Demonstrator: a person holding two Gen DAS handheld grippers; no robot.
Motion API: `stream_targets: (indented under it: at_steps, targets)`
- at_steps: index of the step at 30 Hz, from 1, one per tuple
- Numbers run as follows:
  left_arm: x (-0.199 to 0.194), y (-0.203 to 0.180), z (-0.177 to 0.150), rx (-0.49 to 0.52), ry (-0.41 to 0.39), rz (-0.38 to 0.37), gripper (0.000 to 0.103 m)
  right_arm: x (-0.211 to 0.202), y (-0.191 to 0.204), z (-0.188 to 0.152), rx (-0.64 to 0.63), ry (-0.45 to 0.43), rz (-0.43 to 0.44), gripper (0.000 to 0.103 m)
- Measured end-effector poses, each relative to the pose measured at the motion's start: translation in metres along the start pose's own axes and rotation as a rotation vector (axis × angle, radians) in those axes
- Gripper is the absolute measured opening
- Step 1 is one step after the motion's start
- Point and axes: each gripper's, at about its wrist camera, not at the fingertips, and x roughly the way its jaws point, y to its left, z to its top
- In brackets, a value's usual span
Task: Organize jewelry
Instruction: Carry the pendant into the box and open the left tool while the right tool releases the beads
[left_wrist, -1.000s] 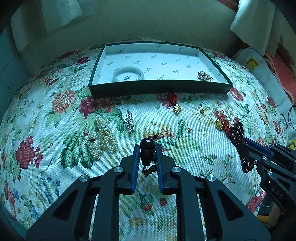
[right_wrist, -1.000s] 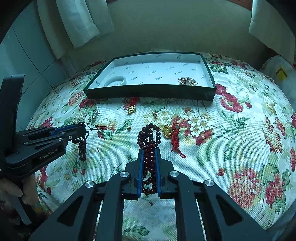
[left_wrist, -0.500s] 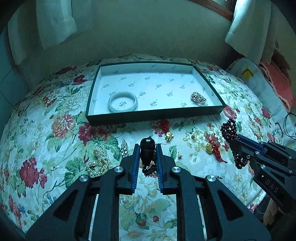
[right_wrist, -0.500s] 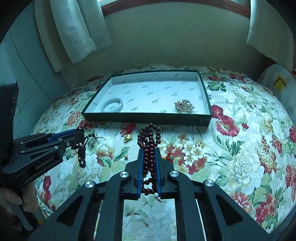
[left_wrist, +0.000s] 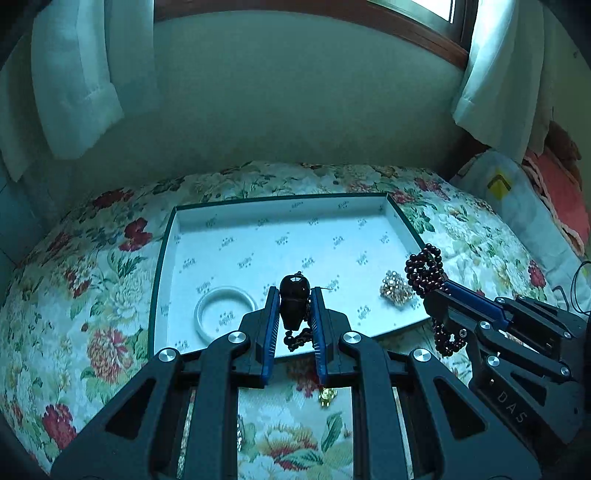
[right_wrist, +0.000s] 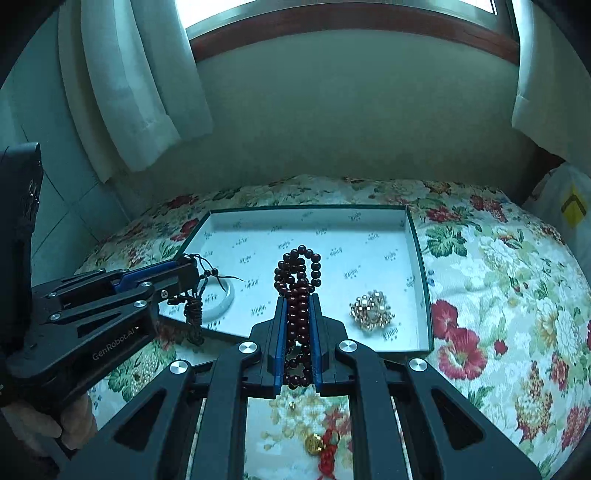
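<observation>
Jewelry is split between tray, bedspread and both grippers. Floral bedspread (left_wrist: 92, 325) spans everything under the fingers. Tray (right_wrist: 424, 295), white-lined with dark rim, sits on it beyond both sets of fingertips. Left gripper (left_wrist: 293, 310) is clamped on a dark pendant (left_wrist: 293, 295); its cord and small beads hang below the pads. Right gripper (right_wrist: 298, 328) is clamped on a dark red bead string (right_wrist: 298, 273), a loop sticking out past the tips. White bangle (left_wrist: 225, 312) lies in the tray, left of the left fingers. Gold brooch (right_wrist: 371, 308) lies in the tray, right of the right fingers. Gold charm (right_wrist: 314, 443) with red cord lies on the bedspread under the right gripper.
</observation>
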Motion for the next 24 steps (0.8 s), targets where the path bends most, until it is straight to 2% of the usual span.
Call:
stream_targets:
  at_steps: [5, 13, 21, 24]
  targets:
    - [0.039, 0.0, 0.013, -0.008, 0.024, 0.001, 0.017, 0.033, -0.007, 0.014, 0.041, 0.02, 0.031, 0.011]
    - [0.098, 0.004, -0.007, -0.007, 0.133, 0.03, 0.017, 0.081, -0.011, 0.002, 0.059, 0.121, 0.03, 0.011]
    - [0.113, 0.01, -0.017, -0.016, 0.16, 0.044, 0.018, 0.104, -0.017, -0.012, 0.072, 0.186, 0.029, 0.012]
    - [0.113, 0.009, -0.018, -0.011, 0.155, 0.058, 0.022, 0.107, -0.018, -0.013, 0.083, 0.194, 0.032, 0.014]
